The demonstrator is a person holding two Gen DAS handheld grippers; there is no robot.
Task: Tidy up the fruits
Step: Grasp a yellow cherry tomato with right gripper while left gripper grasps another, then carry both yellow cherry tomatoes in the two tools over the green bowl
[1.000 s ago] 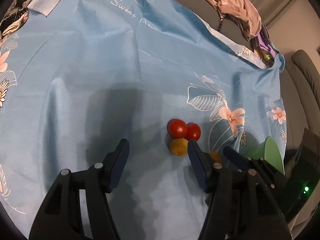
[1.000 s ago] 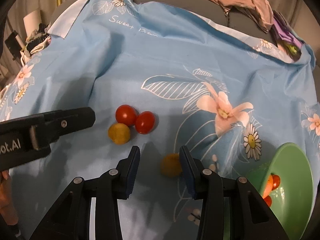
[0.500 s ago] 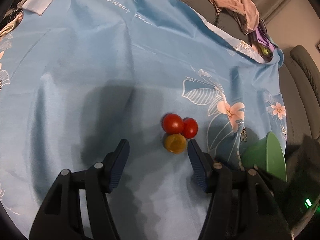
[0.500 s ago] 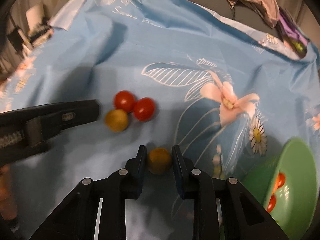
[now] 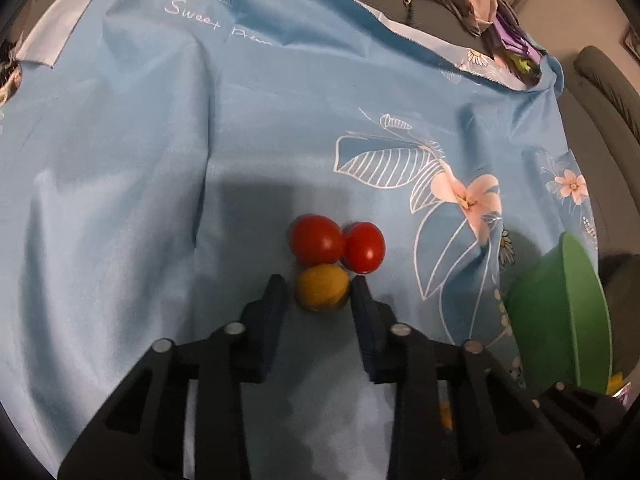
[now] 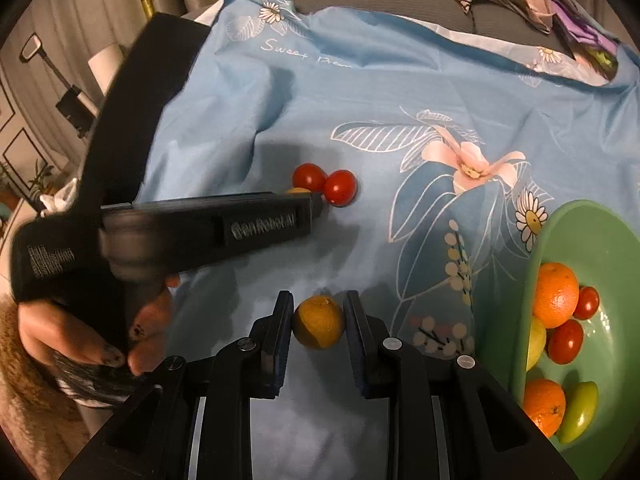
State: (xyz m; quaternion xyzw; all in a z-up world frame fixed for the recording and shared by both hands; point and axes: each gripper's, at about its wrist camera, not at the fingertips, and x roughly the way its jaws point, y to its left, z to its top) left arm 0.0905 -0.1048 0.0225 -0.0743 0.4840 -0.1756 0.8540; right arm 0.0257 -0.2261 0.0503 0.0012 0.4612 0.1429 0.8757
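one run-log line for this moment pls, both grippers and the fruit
left gripper: shut on yellow tomato | right gripper: shut on second yellow tomato | two red tomatoes on cloth | green bowl: holds fruit

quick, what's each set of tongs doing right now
left tongs: closed on a yellow tomato
right tongs: closed on another yellow tomato

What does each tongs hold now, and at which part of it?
Left tongs: closing on the yellow tomato beside two red ones, at its sides. Right tongs: shut on the other yellow tomato, also at its sides.
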